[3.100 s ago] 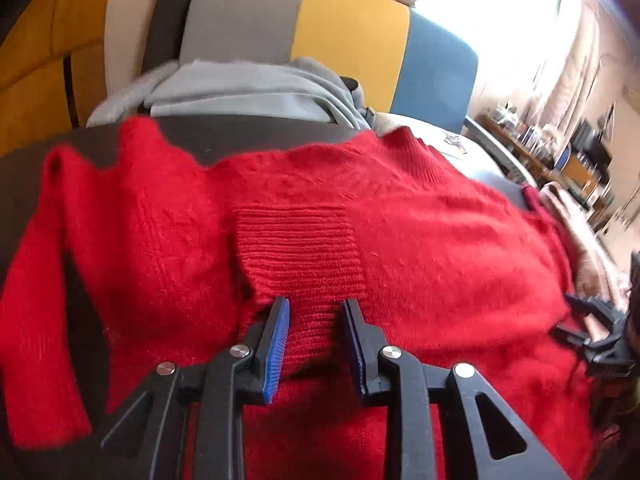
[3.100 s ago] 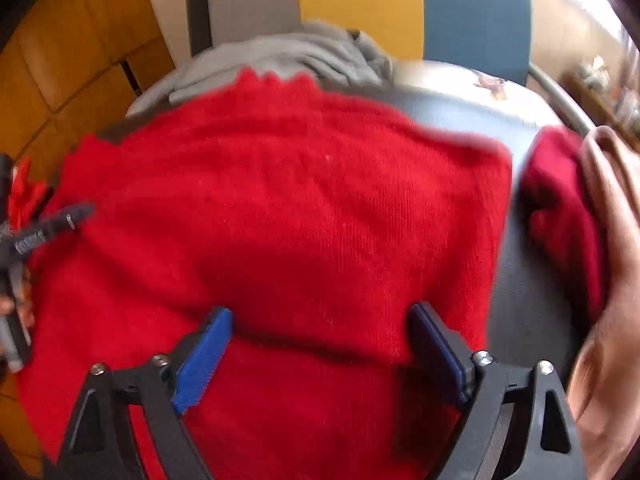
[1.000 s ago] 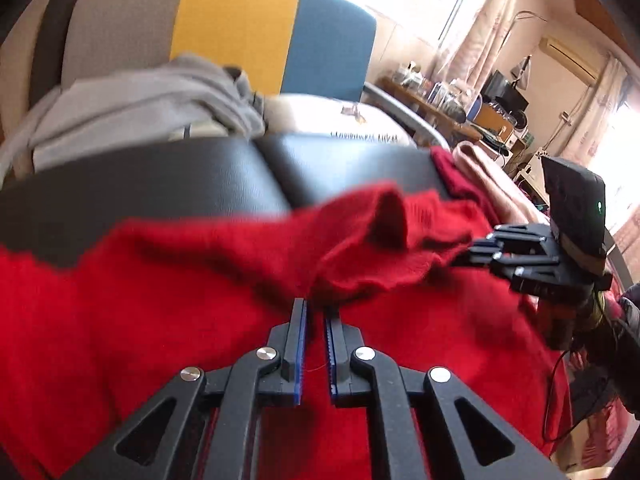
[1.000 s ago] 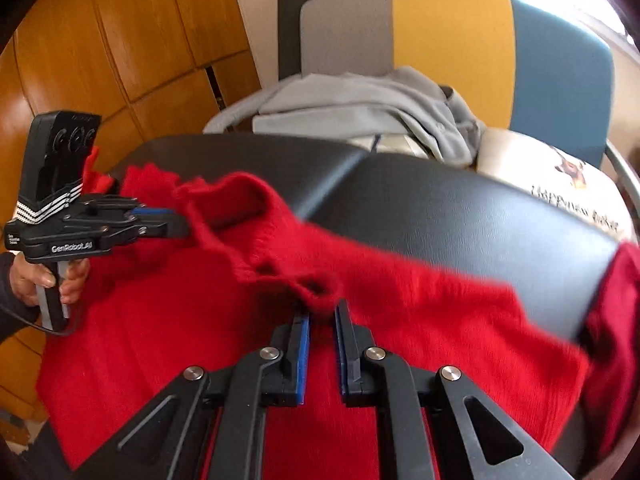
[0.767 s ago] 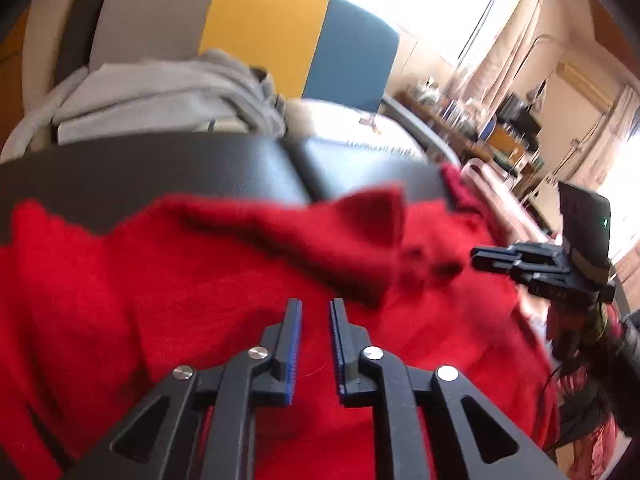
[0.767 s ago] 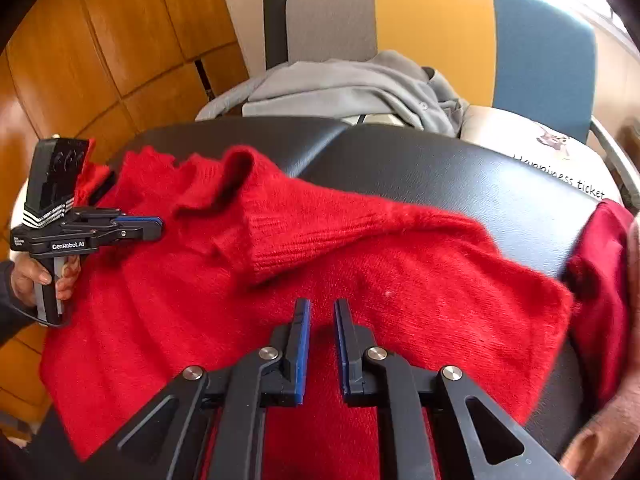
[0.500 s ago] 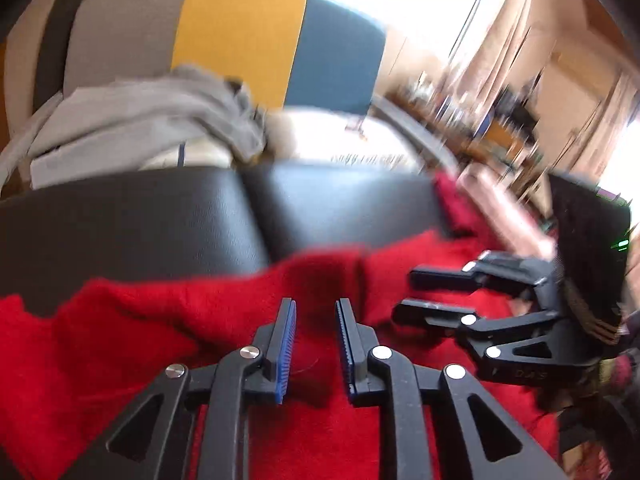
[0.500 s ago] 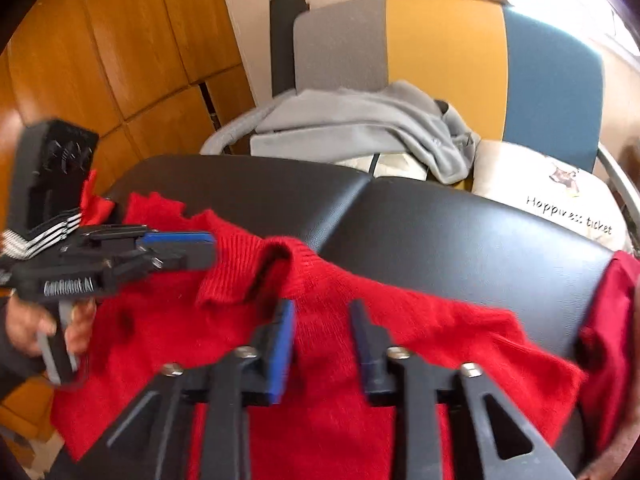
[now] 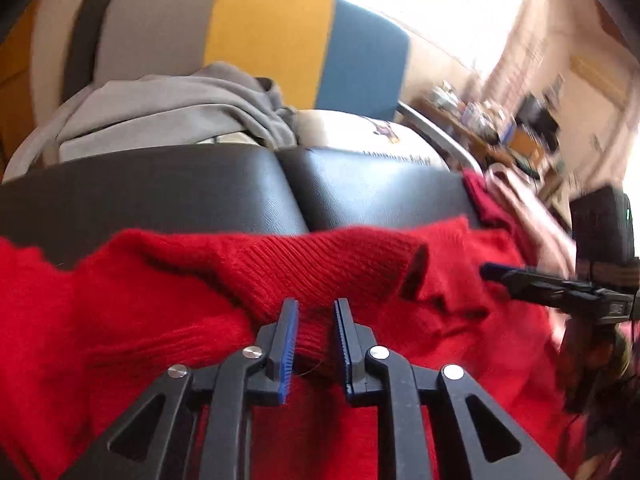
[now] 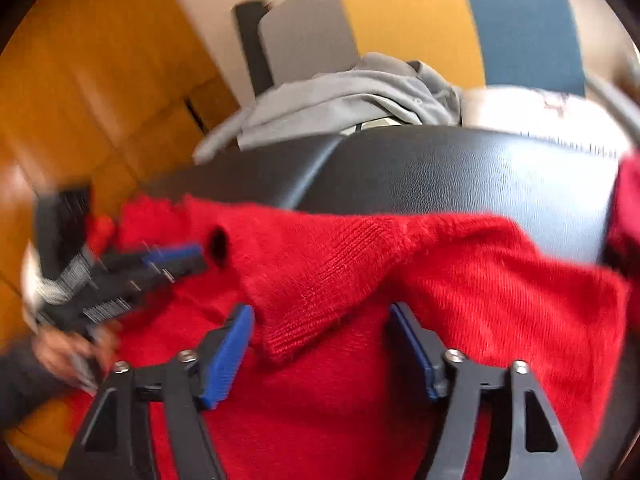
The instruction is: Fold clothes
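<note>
A red knit sweater point(image 9: 120, 320) point(image 10: 500, 280) lies on a black padded bench point(image 9: 160, 192) point(image 10: 460, 168), its far part folded toward me with a ribbed cuff on top. My left gripper point(image 9: 315, 304) point(image 10: 176, 256) hovers low over the fold, jaws a little apart. The cuff's edge sits between the pads without being pinched. In the right wrist view my right gripper point(image 10: 320, 312) has its jaws opening wide. A ribbed corner of the fold lies between them, touching neither pad. From the left wrist camera, that gripper point(image 9: 496, 272) shows edge-on at the right.
A grey hoodie point(image 9: 160, 112) point(image 10: 340, 96) is heaped on a grey, yellow and blue chair point(image 9: 268, 40) behind the bench, beside a white printed cushion point(image 9: 360, 136). A dark red garment point(image 9: 484, 196) and a pink cloth point(image 9: 528, 208) lie at the bench's right end. Wood panelling point(image 10: 80, 80) stands left.
A second ago both grippers were shut on the lifted sweater edge. Both have let go; the fold has dropped onto the sweater, and the right jaws have spread wide.
</note>
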Tool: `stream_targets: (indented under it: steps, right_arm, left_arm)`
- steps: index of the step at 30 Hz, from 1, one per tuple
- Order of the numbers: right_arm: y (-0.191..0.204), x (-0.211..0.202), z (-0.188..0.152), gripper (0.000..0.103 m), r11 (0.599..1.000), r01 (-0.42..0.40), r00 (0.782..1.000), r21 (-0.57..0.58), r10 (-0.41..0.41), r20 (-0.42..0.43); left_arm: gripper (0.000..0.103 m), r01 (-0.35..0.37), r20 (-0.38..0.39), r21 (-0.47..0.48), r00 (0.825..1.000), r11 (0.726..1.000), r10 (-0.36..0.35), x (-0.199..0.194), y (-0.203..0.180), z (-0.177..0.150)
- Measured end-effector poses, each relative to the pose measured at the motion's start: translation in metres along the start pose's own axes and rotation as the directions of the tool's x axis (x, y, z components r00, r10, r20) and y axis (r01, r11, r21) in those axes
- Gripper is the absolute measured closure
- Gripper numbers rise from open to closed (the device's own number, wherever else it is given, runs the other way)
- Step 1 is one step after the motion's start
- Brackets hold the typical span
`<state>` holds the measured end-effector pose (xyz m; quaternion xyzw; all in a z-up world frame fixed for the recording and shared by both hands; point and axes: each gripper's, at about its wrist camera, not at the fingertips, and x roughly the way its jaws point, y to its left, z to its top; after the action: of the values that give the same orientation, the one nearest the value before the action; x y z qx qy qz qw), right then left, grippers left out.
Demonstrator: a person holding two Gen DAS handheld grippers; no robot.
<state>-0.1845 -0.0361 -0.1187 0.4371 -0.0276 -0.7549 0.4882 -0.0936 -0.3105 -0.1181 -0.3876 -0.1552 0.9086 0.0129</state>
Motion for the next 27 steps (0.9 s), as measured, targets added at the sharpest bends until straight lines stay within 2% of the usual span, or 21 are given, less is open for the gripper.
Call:
stream_targets:
  steps: [2, 4, 6, 7, 10, 11, 13, 17, 19, 22, 24, 26, 27]
  right_arm:
    - [-0.007, -0.016, 0.004, 0.012, 0.991, -0.091, 0.994, 0.096, 0.084, 0.073]
    - [-0.017, -0.021, 0.013, 0.007, 0.975, -0.140, 0.985, 0.172, 0.119, 0.124]
    - [-0.024, -0.015, 0.023, 0.005, 0.962, -0.150, 0.984, 0.226, 0.123, 0.129]
    - [-0.028, -0.010, 0.029, 0.004, 0.955, -0.154, 0.984, 0.254, 0.126, 0.123]
    - [-0.038, 0.008, 0.045, 0.001, 0.929, -0.165, 0.985, 0.333, 0.140, 0.097]
    - [-0.041, 0.017, 0.048, 0.000, 0.916, -0.159, 0.987, 0.367, 0.148, 0.059]
    - [-0.052, 0.036, 0.056, 0.000, 0.880, -0.132, 0.989, 0.457, 0.148, 0.000]
    - [-0.064, 0.036, 0.070, 0.000, 0.871, -0.113, 0.992, 0.479, 0.073, 0.103]
    - [-0.077, 0.038, 0.069, 0.002, 0.855, -0.088, 0.991, 0.512, 0.024, 0.130]
    - [-0.073, 0.036, 0.073, 0.001, 0.871, -0.074, 0.992, 0.485, 0.015, 0.126]
    - [-0.063, 0.026, 0.073, 0.001, 0.886, -0.024, 0.993, 0.463, -0.032, 0.112]
    - [-0.051, 0.012, 0.073, 0.000, 0.908, -0.016, 0.992, 0.420, -0.038, 0.119]
    - [-0.042, 0.009, 0.074, 0.000, 0.918, -0.024, 0.992, 0.396, -0.026, 0.120]
  left_arm:
    - [0.083, 0.078, 0.070, 0.002, 0.994, 0.997, -0.078, -0.018, -0.012, 0.006]
    - [0.082, 0.123, 0.090, 0.060, 0.988, 0.991, -0.128, -0.021, -0.033, 0.013]
    - [0.082, 0.173, 0.070, 0.096, 0.981, 0.980, -0.180, -0.012, -0.052, 0.015]
    - [0.082, 0.197, 0.057, 0.113, 0.977, 0.974, -0.205, -0.007, -0.061, 0.016]
    - [0.082, 0.237, -0.045, 0.114, 0.971, 0.965, -0.234, 0.028, -0.080, 0.010]
    - [0.082, 0.270, -0.103, 0.085, 0.960, 0.959, -0.261, 0.045, -0.080, 0.004]
    - [0.083, 0.301, -0.144, 0.053, 0.946, 0.952, -0.291, 0.063, -0.077, -0.012]
    - [0.086, 0.329, -0.129, -0.009, 0.936, 0.944, -0.328, 0.066, -0.067, -0.012]
    - [0.087, 0.323, -0.129, -0.004, 0.938, 0.946, -0.321, 0.067, -0.068, -0.013]
    - [0.087, 0.312, -0.124, 0.009, 0.943, 0.950, -0.309, 0.068, -0.069, -0.014]
    - [0.087, 0.309, -0.109, -0.012, 0.945, 0.951, -0.309, 0.063, -0.066, -0.013]
    - [0.082, 0.330, -0.082, -0.063, 0.939, 0.942, -0.334, 0.049, -0.059, -0.013]
    - [0.081, 0.355, -0.052, -0.106, 0.931, 0.929, -0.361, 0.039, -0.050, -0.013]
